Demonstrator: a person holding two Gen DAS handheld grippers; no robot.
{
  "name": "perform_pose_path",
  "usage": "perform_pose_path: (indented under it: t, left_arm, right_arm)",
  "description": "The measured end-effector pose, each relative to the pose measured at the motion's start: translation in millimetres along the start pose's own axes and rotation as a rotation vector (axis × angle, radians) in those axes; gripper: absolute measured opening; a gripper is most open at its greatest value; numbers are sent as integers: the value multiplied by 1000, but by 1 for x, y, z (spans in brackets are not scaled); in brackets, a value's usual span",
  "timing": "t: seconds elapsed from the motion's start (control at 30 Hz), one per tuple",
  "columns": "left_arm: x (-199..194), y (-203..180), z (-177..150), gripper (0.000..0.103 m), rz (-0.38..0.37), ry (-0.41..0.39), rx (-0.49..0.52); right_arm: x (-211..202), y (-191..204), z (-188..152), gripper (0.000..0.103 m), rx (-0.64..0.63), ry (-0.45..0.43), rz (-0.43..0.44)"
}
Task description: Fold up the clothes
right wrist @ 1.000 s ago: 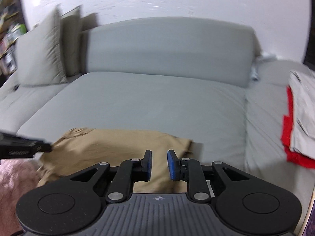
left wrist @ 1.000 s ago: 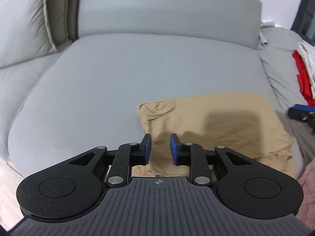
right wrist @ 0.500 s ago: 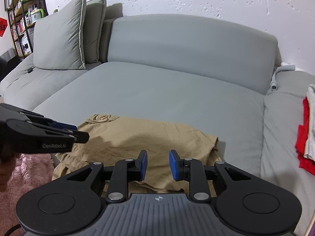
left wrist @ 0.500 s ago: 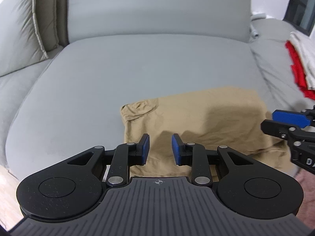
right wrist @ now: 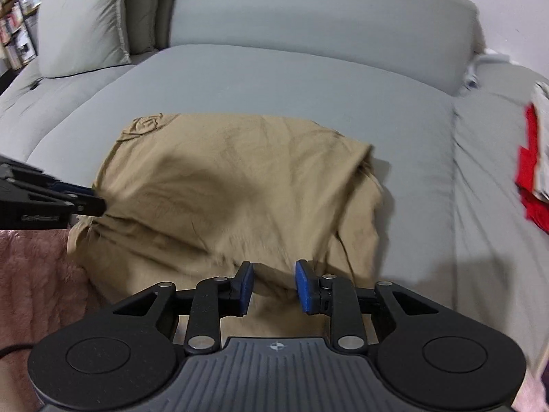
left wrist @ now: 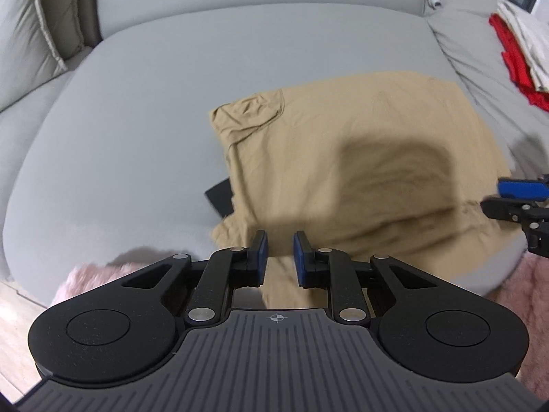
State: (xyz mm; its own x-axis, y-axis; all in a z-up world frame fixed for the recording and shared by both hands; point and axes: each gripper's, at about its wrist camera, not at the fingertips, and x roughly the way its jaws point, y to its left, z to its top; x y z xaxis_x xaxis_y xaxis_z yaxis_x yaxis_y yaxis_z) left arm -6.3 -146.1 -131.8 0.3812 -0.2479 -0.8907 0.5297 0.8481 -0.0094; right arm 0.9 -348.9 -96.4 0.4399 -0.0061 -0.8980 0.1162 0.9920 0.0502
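one tan garment lies spread on the front half of the grey sofa seat, its near hem hanging over the seat's front edge. two grippers work at that hem. the left gripper is at the garment's six o'clock in its own view, blue pads apart and closing, with tan cloth in the gap but not yet pinched. the right gripper sits at the hem nearer the garment's right side, jaws opening, cloth lying under the gap and no pad pressing on it. each gripper shows in the other's view: the right one at three o'clock, the left one at nine o'clock.

one dark flat object pokes out from under the garment's left edge at about nine o'clock. one stack of red and white folded clothes rests on the next seat, toward two o'clock. two grey cushions lean at the sofa's back, near eleven o'clock. a pink fluffy rug lies below the seat front.

the garment is wrinkled, with a bunched neck or sleeve opening at its far left corner and a shadow across its middle.
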Motion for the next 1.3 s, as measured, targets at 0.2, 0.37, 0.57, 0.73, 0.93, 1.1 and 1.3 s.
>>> perform_pose_path:
  t: [0.2, 0.37, 0.57, 0.73, 0.93, 1.1, 1.3]
  left_arm:
    - [-34, -7, 2, 32, -52, -133, -10]
    - [-18, -25, 18, 34, -40, -170, 73]
    - [19, -29, 24, 26, -24, -107, 114]
    - [34, -12, 16, 22, -98, -42, 37]
    - [36, -5, 16, 22, -136, -32, -10]
    - [37, -6, 17, 23, -138, -35, -11]
    - [30, -11, 18, 23, -121, -49, 23]
  right_arm:
    - [-38, -22, -10, 59, 271, -52, 130]
    - [-10, -34, -29, 81, 682, 45, 386]
    - [31, -32, -52, 81, 948, 94, 474]
    - [45, -39, -71, 78, 1147, 44, 571]
    - [42, -38, -59, 79, 1175, -78, 585]
    - [40, -20, -43, 65, 1125, -107, 426]
    - [29, -11, -12, 16, 891, -53, 251]
